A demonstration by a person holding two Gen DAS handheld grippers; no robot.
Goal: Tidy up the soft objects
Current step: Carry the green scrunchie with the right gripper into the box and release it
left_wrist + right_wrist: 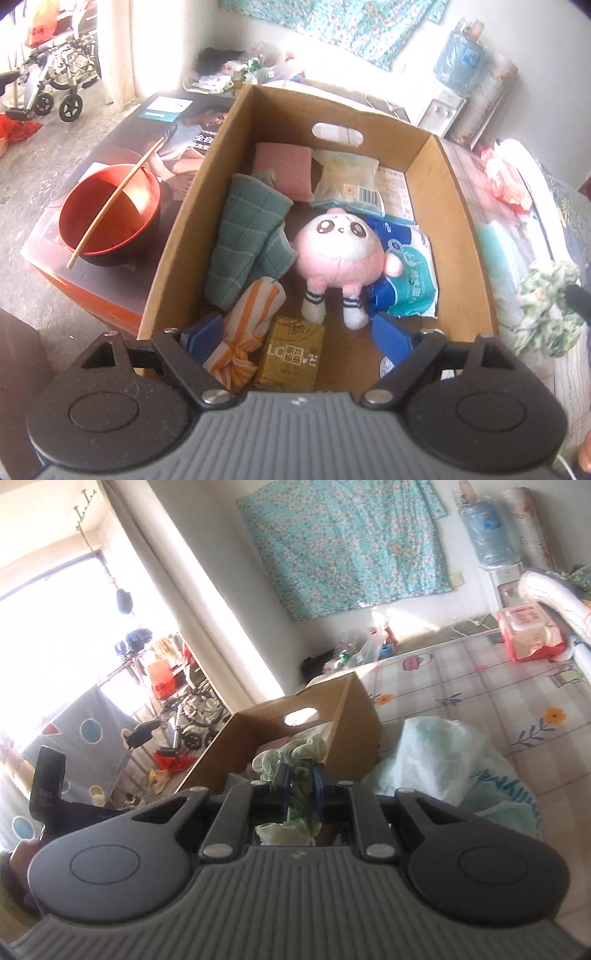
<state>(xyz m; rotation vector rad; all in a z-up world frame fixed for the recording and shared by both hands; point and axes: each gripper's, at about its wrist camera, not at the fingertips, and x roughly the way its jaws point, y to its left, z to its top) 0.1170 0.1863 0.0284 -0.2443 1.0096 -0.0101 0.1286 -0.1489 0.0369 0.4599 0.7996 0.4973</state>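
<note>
A cardboard box (pixel 458 206) holds soft things: a pink plush doll (pixel 343 251), a green towel (pixel 243 240), a pink cloth (pixel 282 166), an orange striped cloth (pixel 243 332), a gold tissue pack (pixel 291 354) and blue-white packs (pixel 406 273). My left gripper (pixel 295 336) is open and empty above the box's near end. My right gripper (pixel 301 775) is shut on a green floral cloth (pixel 295 753), held near the box (pixel 354 716). The cloth also shows at the right of the left wrist view (pixel 546 299).
A red bowl (pixel 110 210) with a chopstick (pixel 114 199) stands on a printed carton left of the box. A bed with a flowered sheet (pixel 480 686) carries a wet-wipes pack (pixel 528 635) and a plastic bag (pixel 436 760). A wheelchair (pixel 55 74) stands far left.
</note>
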